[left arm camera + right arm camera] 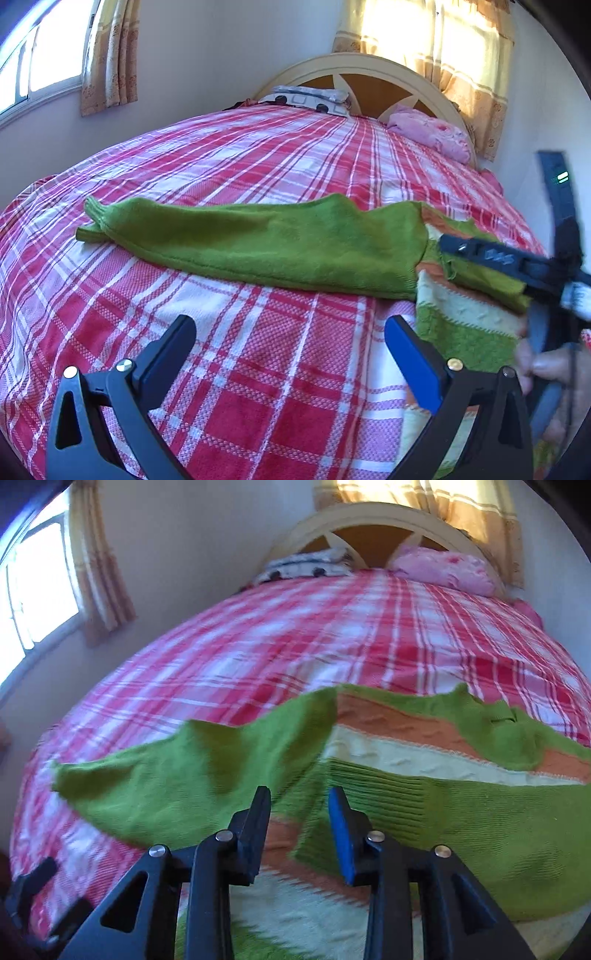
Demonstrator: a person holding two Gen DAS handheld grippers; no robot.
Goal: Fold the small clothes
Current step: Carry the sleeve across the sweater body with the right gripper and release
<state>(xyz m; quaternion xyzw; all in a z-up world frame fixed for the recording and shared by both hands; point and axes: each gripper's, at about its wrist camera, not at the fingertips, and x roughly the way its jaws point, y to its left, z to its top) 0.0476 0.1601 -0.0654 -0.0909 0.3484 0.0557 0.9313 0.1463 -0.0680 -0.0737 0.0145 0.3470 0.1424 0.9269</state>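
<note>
With the green sweater [406, 775] spread across the plaid bed [258, 147], its sleeve [240, 243] stretched out sideways, both your left gripper [290, 354] and right gripper [299, 823] stand apart holding nothing, so pinch the sleeve's cuff and fold it squarely over the body.

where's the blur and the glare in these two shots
Left wrist view: the right tongs and the hand at the right edge are motion-smeared, the green sweater sharp, the curtain blown out by sun. Right wrist view: sweater and plaid bedspread softly blurred, window glaring; fisheye bows both.
</note>
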